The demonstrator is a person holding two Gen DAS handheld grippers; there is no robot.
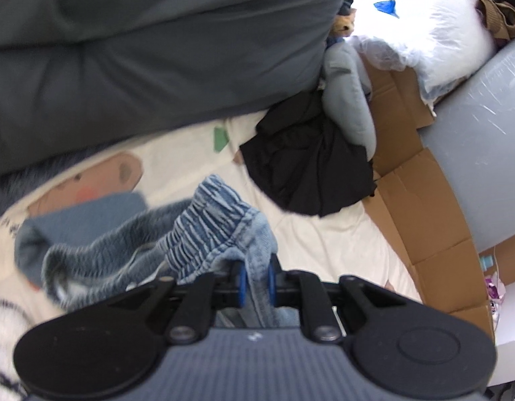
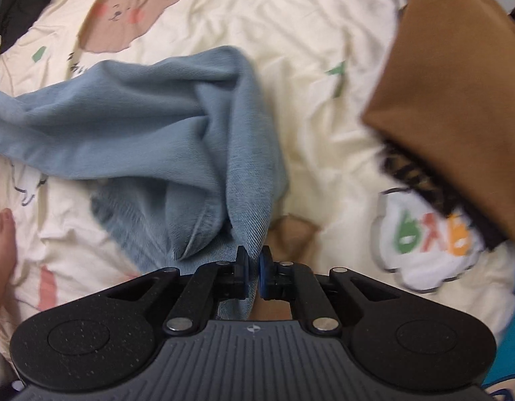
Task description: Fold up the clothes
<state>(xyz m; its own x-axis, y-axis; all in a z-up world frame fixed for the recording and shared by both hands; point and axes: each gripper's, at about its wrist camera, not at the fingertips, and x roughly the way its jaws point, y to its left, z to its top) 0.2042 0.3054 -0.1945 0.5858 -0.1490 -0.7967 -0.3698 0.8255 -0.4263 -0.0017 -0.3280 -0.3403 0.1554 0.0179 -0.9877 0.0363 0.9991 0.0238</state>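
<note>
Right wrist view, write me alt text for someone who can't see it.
The right gripper is shut on a corner of a blue garment, which lies crumpled over a cream bedsheet printed with cartoon bears. A brown cloth lies at the right edge.

Soft daylight, blown-out white glare upper right of left view, motion blur, fisheye-bent edges

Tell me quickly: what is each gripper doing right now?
Left gripper: shut on the elastic denim waistband.
Right gripper: shut on the blue garment.
</note>
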